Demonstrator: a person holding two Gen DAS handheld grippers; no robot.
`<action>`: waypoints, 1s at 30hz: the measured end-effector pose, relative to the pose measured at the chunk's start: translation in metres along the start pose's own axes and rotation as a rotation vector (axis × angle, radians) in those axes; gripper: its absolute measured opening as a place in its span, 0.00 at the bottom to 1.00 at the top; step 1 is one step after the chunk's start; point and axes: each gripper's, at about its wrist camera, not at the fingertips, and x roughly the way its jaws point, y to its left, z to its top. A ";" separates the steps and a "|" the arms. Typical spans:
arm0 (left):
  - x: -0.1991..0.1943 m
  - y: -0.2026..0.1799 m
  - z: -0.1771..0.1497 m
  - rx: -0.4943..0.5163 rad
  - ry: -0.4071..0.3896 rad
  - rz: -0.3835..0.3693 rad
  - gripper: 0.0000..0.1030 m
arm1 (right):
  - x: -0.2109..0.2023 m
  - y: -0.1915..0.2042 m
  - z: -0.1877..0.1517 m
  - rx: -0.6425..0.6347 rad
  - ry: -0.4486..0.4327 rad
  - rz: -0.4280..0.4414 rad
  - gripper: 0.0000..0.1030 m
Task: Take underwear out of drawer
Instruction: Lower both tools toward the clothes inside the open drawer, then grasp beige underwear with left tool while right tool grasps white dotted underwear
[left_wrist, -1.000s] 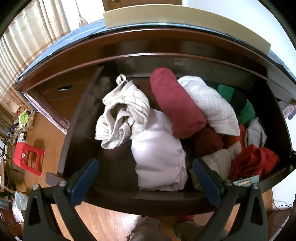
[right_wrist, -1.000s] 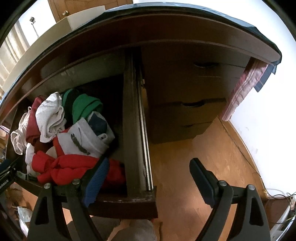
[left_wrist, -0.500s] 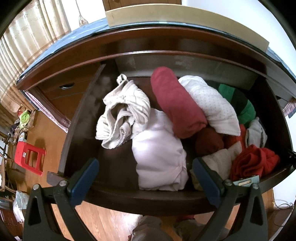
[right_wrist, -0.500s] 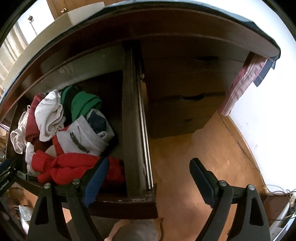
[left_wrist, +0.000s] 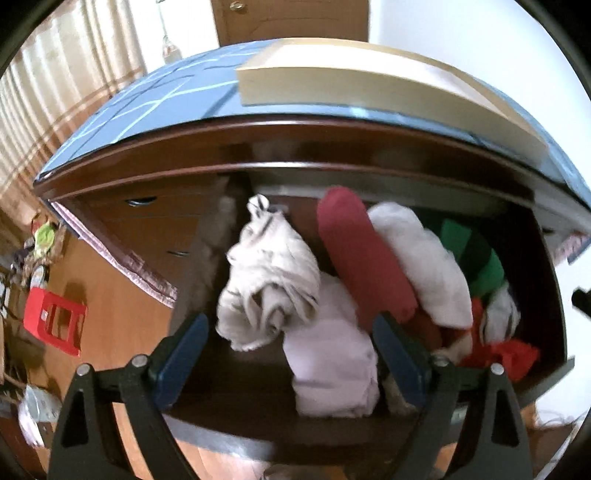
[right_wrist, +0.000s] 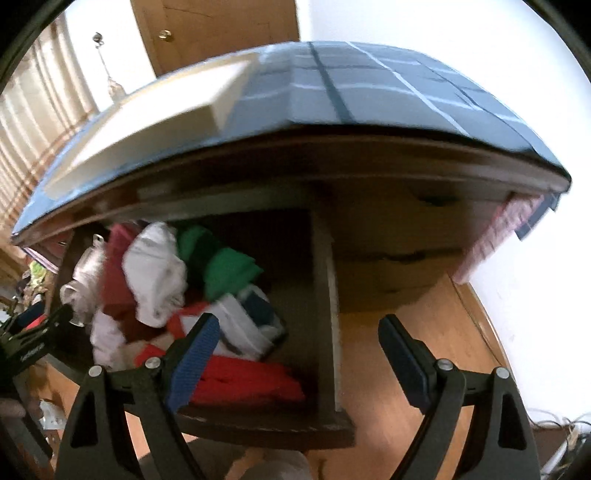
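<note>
Dark wood of the pulled-out drawer (left_wrist: 236, 424) is seen from farther back and higher than a second ago, so no garment is reached yet. Left of the left gripper (left_wrist: 291, 350) centre, a crumpled beige underwear piece (left_wrist: 269, 284) lies, long axis pointing away and slightly left. Its jaws are closing, nothing pressed. The right gripper (right_wrist: 299, 354) is spread wide, empty, above red clothing (right_wrist: 243, 380).

Open dark wooden drawer (left_wrist: 236, 428) full of rolled clothes, crumpled beige garment (left_wrist: 269, 280) at its left, pale lilac bundle (left_wrist: 332, 369) beside it, dark red roll (left_wrist: 362, 254) behind, left gripper (left_wrist: 291, 358) above the drawer's front, jaws closing on nothing.
</note>
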 end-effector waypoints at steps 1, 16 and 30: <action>0.002 0.002 0.002 0.000 0.004 0.000 0.90 | 0.002 0.005 0.002 -0.007 0.009 0.010 0.87; 0.037 0.025 0.026 -0.072 0.061 0.072 0.90 | 0.058 0.101 0.031 -0.083 0.132 0.227 0.65; 0.071 0.017 0.044 -0.043 0.144 0.155 0.93 | 0.112 0.149 0.050 -0.143 0.242 0.208 0.65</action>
